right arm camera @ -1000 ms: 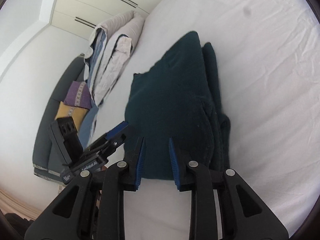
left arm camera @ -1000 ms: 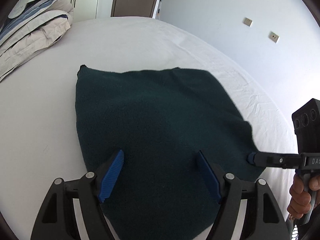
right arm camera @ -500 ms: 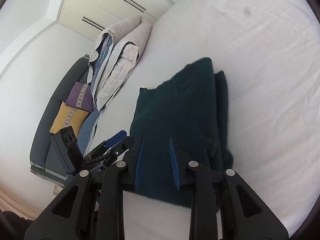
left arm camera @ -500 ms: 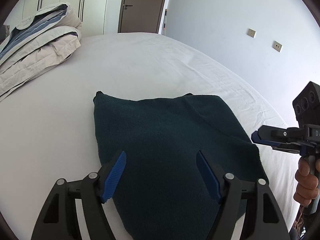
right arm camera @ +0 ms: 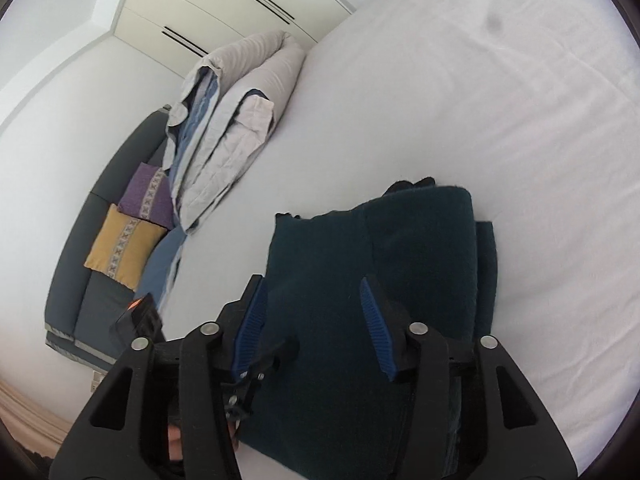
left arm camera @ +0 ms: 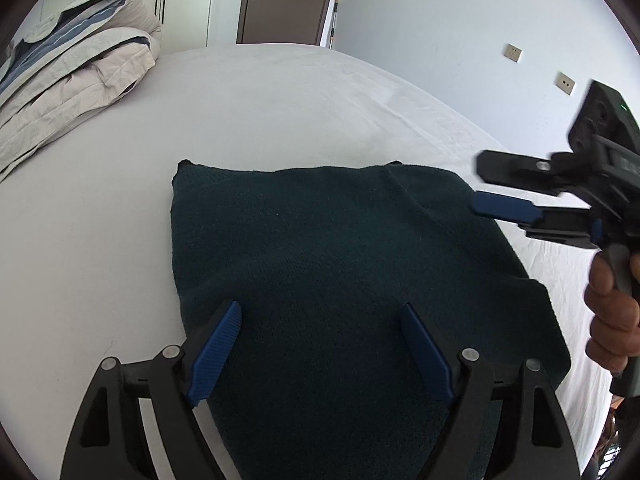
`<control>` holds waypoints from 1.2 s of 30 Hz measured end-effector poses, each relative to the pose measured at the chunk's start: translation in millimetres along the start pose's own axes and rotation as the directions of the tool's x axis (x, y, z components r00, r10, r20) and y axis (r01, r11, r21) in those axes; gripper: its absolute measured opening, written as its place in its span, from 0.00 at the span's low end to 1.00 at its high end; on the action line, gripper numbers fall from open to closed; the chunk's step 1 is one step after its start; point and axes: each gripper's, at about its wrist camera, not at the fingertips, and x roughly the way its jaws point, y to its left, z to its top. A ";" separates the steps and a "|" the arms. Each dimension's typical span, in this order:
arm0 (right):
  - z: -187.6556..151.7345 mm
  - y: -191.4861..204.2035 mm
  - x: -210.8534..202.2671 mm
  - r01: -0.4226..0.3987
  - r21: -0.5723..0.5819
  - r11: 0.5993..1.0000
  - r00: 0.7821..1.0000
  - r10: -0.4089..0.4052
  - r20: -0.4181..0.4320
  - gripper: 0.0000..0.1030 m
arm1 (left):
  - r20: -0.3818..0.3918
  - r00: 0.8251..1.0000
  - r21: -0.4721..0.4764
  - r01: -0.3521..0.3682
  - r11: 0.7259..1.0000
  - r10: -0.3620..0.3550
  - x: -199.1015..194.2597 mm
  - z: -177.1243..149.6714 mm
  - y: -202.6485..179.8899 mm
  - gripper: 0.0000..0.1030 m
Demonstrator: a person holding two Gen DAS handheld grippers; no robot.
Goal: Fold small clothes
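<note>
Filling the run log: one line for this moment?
dark green knit folded on bed | left claw opening, empty | right claw opening, empty

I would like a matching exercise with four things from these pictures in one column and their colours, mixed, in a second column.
Things:
1. folded garment
2. bed sheet
3. door
4. cushion next to the purple one

Colours:
A. white
B. yellow
C. dark green
D. brown

Pairs: 1-C, 2-A, 3-D, 4-B
</note>
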 end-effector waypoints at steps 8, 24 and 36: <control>-5.0 -31.6 13.1 -0.019 0.103 0.994 0.999 0.016 0.029 0.48 | 0.018 1.000 0.076 0.012 0.997 -0.014 7.1 -7.0 -4.1 0.95; -45.6 -83.8 -32.2 0.082 0.204 0.976 0.997 -0.077 -0.030 0.50 | 0.145 0.987 -0.153 0.093 0.984 -0.070 -60.4 -21.0 51.9 0.97; -44.2 -62.8 7.4 0.117 0.118 0.986 0.982 -0.097 -0.163 0.43 | -0.069 0.976 -0.353 0.169 0.920 -0.205 3.7 -17.6 74.0 0.76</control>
